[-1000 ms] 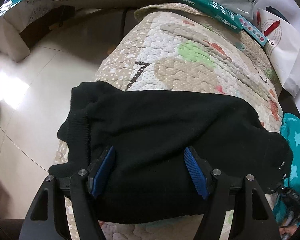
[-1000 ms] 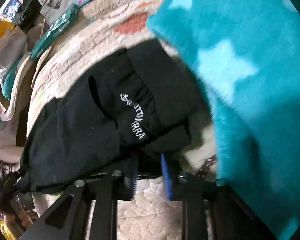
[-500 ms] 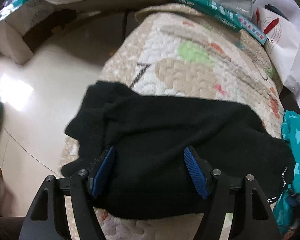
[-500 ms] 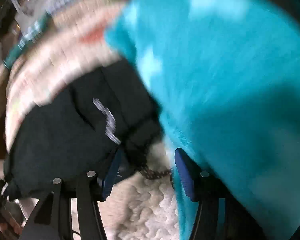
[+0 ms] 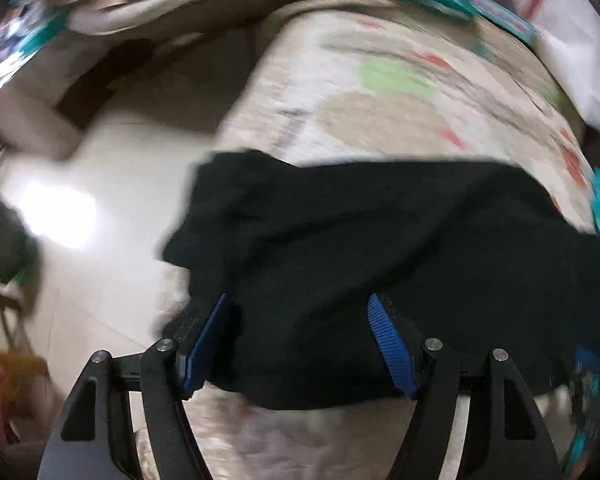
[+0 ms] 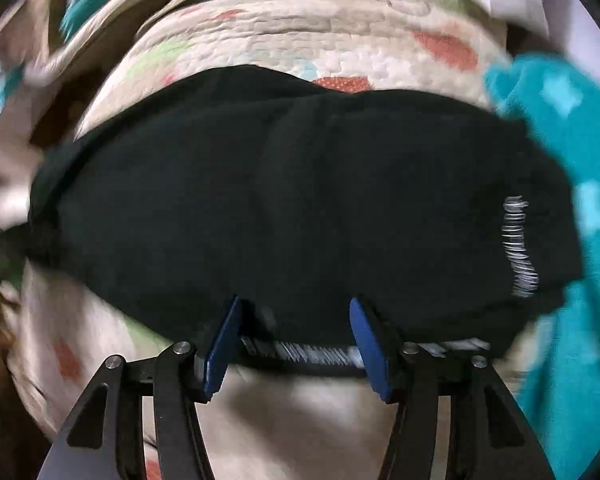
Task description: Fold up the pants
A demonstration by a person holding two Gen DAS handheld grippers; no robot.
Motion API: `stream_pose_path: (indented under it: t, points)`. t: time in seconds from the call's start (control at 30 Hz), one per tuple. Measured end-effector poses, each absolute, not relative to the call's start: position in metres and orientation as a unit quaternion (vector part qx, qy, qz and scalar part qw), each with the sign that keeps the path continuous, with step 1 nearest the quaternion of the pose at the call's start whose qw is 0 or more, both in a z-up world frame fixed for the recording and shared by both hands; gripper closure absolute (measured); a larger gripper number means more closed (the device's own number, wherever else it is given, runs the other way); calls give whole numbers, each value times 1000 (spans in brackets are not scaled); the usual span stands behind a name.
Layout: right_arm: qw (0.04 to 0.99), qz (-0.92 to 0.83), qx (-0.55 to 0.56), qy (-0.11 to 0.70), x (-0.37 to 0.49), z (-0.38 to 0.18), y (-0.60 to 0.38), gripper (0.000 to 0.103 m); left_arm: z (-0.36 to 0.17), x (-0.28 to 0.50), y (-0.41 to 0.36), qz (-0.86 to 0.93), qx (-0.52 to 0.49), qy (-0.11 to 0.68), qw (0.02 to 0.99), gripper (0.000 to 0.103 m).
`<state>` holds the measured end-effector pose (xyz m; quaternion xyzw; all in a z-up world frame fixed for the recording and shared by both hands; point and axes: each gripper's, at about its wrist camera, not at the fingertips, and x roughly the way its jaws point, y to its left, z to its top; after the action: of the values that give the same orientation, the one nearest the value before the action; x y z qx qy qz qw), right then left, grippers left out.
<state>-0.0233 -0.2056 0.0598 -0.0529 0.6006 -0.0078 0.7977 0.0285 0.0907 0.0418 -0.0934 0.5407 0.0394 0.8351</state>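
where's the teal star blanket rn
The teal star blanket fills the right edge of the right wrist view, against the waistband end of the black pants on the quilted mat; the left wrist view shows only a sliver at far right.

Pants point(image 6: 300, 192) on quilt point(image 6: 340, 32), blanket point(image 6: 572, 128) right.

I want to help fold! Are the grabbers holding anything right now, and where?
Nothing is held. The left gripper and right gripper are both open, with the black pants lying on the quilt.
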Motion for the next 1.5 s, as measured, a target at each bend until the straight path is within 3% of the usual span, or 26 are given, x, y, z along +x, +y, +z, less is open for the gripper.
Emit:
stream_pose_path:
  t: [0.07, 0.17, 0.27, 0.33, 0.47, 0.5, 0.53, 0.57, 0.8, 0.93, 1.07, 1.17, 1.23, 1.33, 1.5]
  points:
    - [817, 16, -30, 575, -33, 74, -211, 44, 45, 29, 102, 34, -131, 537, 833, 32]
    - [844, 98, -76, 522, -31, 92, -179, 44, 53, 28, 111, 33, -163, 515, 841, 32]
    - [830, 158, -121, 520, -23, 79, -144, 45, 52, 28, 116, 43, -167, 511, 842, 32]
    - [816, 182, -154, 527, -22, 65, -131, 59, 50, 27, 122, 48, -177, 515, 838, 32]
    - [805, 187, -177, 535, -15, 47, -121, 63, 45, 34, 127, 48, -200, 520, 829, 32]
    - [804, 190, -163, 539, -15, 46, -124, 72, 45, 33, 128, 46, -204, 521, 828, 32]
    - [804, 193, -147, 543, -17, 47, -128, 88, 45, 33, 128, 44, -207, 521, 827, 32]
    - [802, 198, -132, 548, -17, 49, -130, 93, 45, 33, 128, 43, -209, 522, 826, 32]
    - [772, 215, -48, 596, -24, 50, -143, 101, 45, 31, 143, 51, -258, 523, 811, 32]
    - [708, 263, -60, 653, -42, 37, -129, 100, 50, 26, 156, 48, -302, 523, 796, 32]
    - [739, 251, -28, 625, -12, 73, -136, 99, 50, 18, 175, 55, -367, 503, 780, 31]
    - [779, 187, -38, 598, 21, 86, -145, 87, 46, 30, 181, 66, -375, 497, 780, 31]
    - [781, 178, 14, 598, 39, 81, -148, 66, 48, 52, 191, 63, -356, 499, 788, 31]
    - [775, 188, 60, 601, 59, 68, -134, 64, 67, 62, 217, 124, -345, 440, 820, 31]
    - [791, 305, -37, 530, 70, 85, -64, 60, 77, 22, 237, 158, -362, 409, 823, 31]
